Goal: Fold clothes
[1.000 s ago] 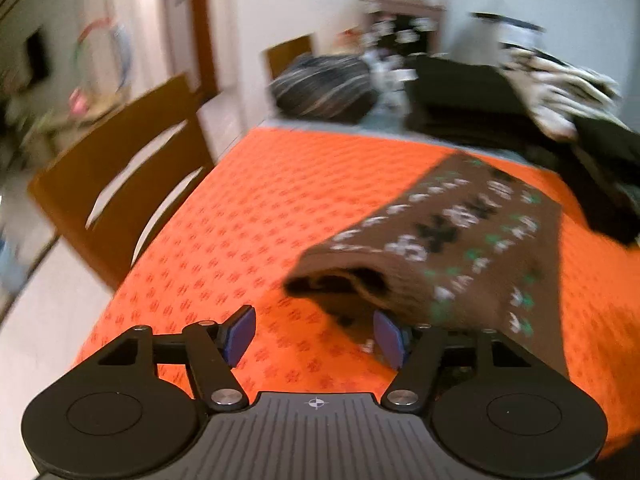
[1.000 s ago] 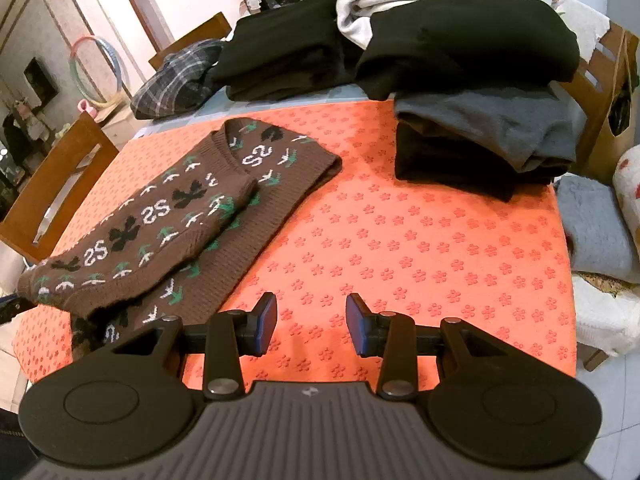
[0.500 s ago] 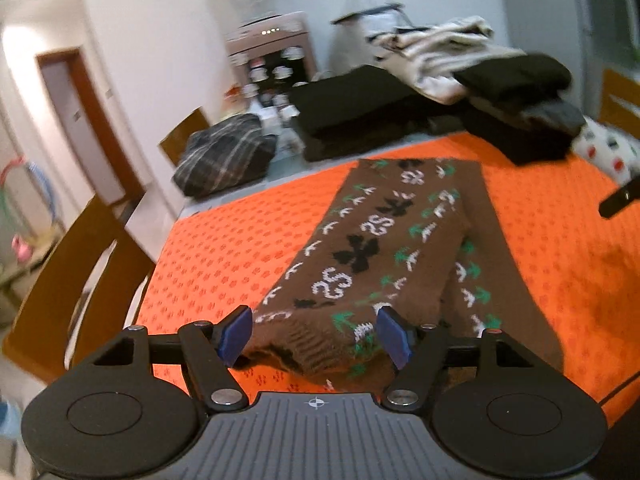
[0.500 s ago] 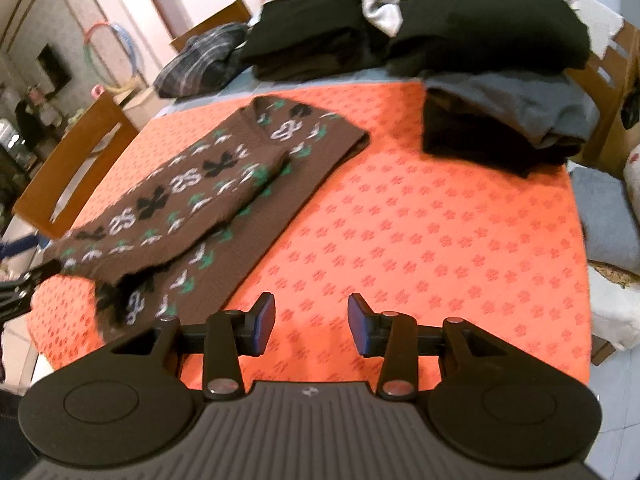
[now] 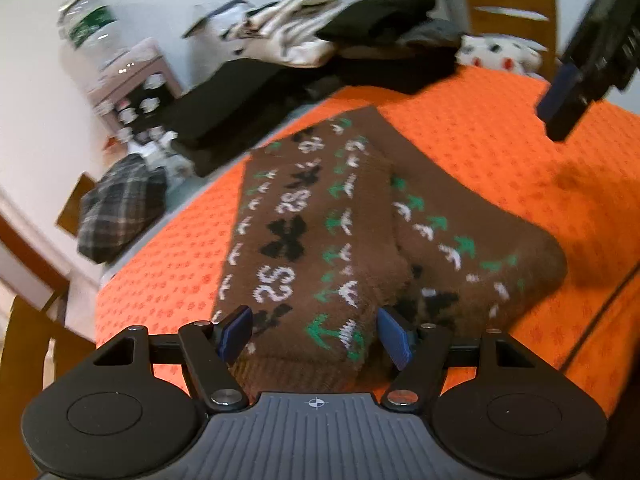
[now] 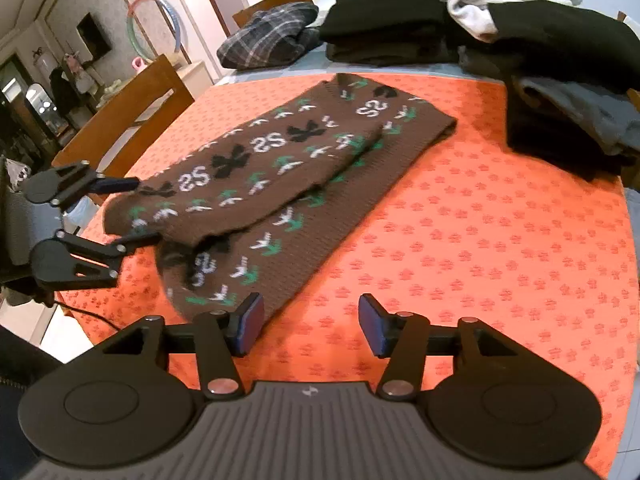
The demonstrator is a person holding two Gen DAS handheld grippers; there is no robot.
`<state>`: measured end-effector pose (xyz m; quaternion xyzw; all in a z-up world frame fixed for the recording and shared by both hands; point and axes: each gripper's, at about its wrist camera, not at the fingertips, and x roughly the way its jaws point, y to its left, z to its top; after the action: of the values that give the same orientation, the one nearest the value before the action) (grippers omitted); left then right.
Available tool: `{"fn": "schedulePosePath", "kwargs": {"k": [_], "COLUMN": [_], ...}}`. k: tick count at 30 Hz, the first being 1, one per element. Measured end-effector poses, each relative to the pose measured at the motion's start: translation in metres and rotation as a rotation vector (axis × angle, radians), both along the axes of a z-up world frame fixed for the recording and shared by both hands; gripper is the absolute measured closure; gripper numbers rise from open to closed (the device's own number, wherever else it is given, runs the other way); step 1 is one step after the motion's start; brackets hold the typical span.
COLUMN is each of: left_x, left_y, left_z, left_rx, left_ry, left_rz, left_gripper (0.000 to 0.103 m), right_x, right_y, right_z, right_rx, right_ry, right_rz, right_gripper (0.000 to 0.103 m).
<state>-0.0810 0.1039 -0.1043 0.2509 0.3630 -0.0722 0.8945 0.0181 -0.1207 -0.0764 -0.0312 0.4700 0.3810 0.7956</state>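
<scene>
- The brown sweater (image 6: pixel 288 168) lies long on the orange desk (image 6: pixel 480 240).
- Left gripper (image 5: pixel 314 334) – fingers wide apart around the sweater's near end.
- Right gripper (image 6: pixel 310 322) – fingers apart, holding nothing, just beside the sweater.

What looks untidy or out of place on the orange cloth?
The brown sweater is folded unevenly: its upper layer lies askew over the lower one, whose edge sticks out at the near end. The left gripper straddles that upper layer's end. Nothing looks spilled or damaged.
</scene>
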Motion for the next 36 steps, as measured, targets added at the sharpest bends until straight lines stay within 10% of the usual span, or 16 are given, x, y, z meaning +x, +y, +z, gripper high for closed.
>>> {"fn": "schedulePosePath", "kwargs": {"k": [7,22,26,31,36], "left_x": [-0.006,-0.018,-0.017,-0.009,0.016], "left_y": [0.018,0.041,0.043,0.065,0.118], "left_z": [-0.002,-0.012,-0.021,0.002,0.039], "left_rx": [-0.021,0.000,0.068,-0.067,-0.356], "left_ry": [0.036,0.046,0.003,-0.041,-0.054], "left_rz": [-0.169,-0.421,-0.453,-0.321,0.044], "left_gripper": [0.063,0.045,0.079,0.087,0.087], "right_x": [-0.029,-0.079,-0.087,-0.091,-0.090], "right_y": [0.047,0.117,0.125,0.133,0.141], "right_z": [0.002,-0.022,-0.033,-0.043,-0.048], "right_rx": [-0.020,-0.153,-0.213,-0.275,-0.294], "right_ry": [-0.023,-0.098,-0.137,-0.187,-0.231], "right_rz": [0.081,0.113,0.097,0.095,0.118], "right_gripper": [0.031,0.031,0.031,0.032,0.033]}}
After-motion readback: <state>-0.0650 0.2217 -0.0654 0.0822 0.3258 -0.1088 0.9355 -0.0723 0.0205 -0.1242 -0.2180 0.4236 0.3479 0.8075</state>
